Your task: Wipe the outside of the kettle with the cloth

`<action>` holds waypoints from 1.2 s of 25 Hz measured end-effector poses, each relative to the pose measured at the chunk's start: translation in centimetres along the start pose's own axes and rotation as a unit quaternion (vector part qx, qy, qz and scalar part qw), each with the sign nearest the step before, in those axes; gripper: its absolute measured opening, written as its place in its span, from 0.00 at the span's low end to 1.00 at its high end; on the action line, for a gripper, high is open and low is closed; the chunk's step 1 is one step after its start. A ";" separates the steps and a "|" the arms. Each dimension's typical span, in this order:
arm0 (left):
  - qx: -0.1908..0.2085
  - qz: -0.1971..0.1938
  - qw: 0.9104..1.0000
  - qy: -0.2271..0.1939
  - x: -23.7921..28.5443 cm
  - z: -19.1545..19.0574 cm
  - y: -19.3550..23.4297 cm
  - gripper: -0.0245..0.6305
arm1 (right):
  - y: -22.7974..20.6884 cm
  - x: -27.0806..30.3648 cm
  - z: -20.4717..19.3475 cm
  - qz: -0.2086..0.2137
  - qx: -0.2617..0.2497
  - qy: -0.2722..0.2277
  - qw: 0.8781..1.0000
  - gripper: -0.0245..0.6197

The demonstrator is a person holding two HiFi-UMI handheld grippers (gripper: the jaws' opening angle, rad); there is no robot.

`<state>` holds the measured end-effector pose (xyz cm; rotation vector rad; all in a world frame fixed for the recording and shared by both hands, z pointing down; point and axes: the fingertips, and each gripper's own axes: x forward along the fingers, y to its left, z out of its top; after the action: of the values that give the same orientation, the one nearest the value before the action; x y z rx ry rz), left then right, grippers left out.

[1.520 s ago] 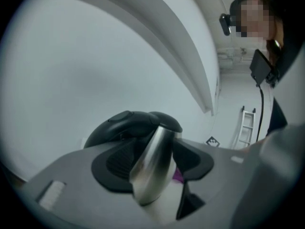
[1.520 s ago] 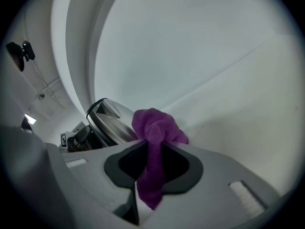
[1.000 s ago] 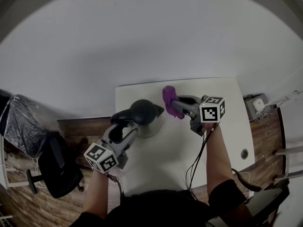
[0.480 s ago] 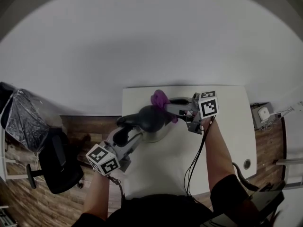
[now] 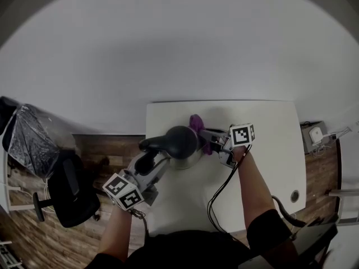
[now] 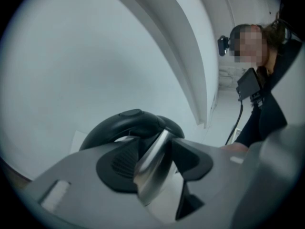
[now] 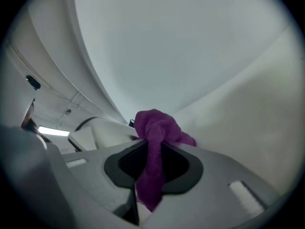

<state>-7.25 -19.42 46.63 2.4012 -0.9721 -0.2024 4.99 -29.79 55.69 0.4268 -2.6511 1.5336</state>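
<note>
On the white rectangular worktop [image 5: 263, 150], towards its left half, stands a rounded steel kettle with a black domed lid and a black arched handle [image 5: 182, 143]. The handle points to the worktop's left edge.

The left hand-held gripper [image 5: 150, 156] reaches in level from that side, its marker cube towards the person. Its jaws are set very wide and have just been closing a little. In the left gripper view the black handle [image 6: 125, 126] arches just beyond the pads. A shiny metal strip of the kettle fills the gap between them and meets a pad on either side, so the grip looks closed on the kettle.

The right hand-held gripper [image 5: 204, 137] comes in from the kettle's right side, tilted slightly downward. Its jaws are partly closed and pinch a crumpled purple cloth [image 5: 197, 126]. In the right gripper view the cloth runs down between the pads and bunches into a knot beyond the tips. From the head view this bunch lies against the kettle's upper right flank, just beside the lid, on the side away from the handle.

Left of the worktop are a brown wooden floor [image 5: 98, 153] and a black office chair [image 5: 66, 198].
</note>
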 end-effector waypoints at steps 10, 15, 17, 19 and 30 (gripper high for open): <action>-0.010 0.005 1.000 -0.010 0.1 -0.1 0.2 0.39 | -3.3 -0.2 -2.3 -0.129 -0.037 0.062 0.989 0.16; -0.031 0.000 0.999 -0.018 0.2 0.2 0.7 0.39 | -3.1 -0.3 -2.6 -0.143 -0.039 0.070 0.987 0.16; -0.035 -0.001 0.999 -0.018 0.2 0.2 0.8 0.39 | -3.0 -0.5 -2.9 -0.146 -0.045 0.076 0.985 0.15; -0.042 -0.003 0.999 -0.019 0.1 0.1 0.7 0.39 | -2.6 -0.7 -3.4 -0.147 -0.052 0.081 0.984 0.15; -0.063 -0.025 0.998 -0.018 -1.2 -0.4 0.0 0.39 | -0.4 -2.0 -6.5 -0.125 -0.067 0.080 0.987 0.15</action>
<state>-8.01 -18.43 46.85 2.3153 -0.8880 -0.3180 6.40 -23.99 58.99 0.5755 -2.4508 1.2541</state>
